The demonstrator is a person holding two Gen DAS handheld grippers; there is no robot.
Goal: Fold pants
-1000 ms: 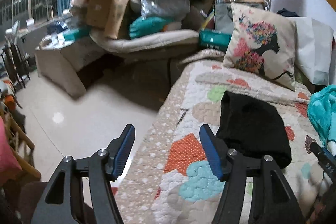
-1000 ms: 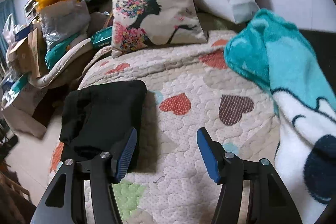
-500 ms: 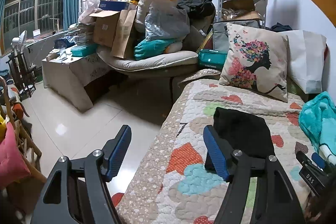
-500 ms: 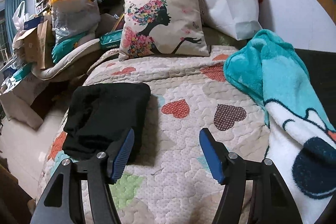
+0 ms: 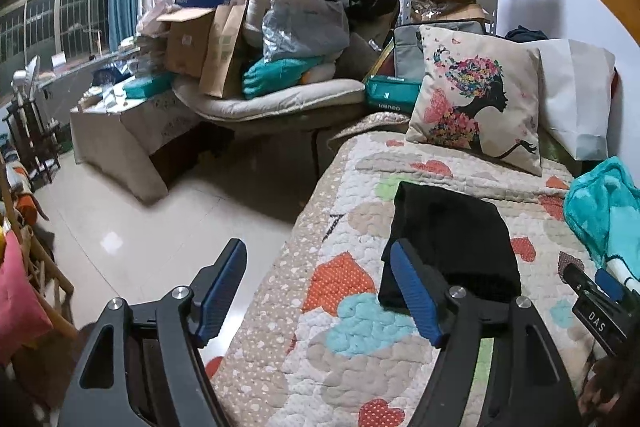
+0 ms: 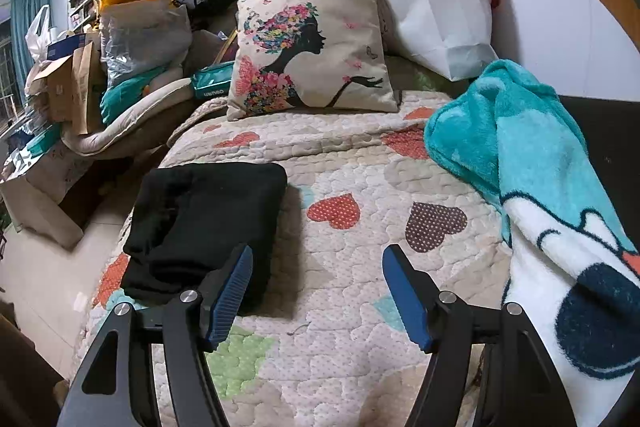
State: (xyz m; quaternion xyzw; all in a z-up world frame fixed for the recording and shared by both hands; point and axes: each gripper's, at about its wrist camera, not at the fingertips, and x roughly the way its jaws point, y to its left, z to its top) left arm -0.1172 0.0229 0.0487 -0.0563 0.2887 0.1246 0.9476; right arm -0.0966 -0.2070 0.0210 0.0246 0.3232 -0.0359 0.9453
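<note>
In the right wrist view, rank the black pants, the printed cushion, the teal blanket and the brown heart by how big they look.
1. teal blanket, though it lies nearest the camera
2. black pants and printed cushion: about alike, not ranked
3. brown heart

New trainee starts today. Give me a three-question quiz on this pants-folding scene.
1. True or false: the black pants lie folded on the heart-patterned quilt.
2. What is between the right gripper jaws? A) the pants B) the teal blanket C) nothing
3. Fill in: the printed cushion stands at the quilt's far end, beside a white ____ bag.

Key: 1 true; 2 C; 3 paper.
</note>
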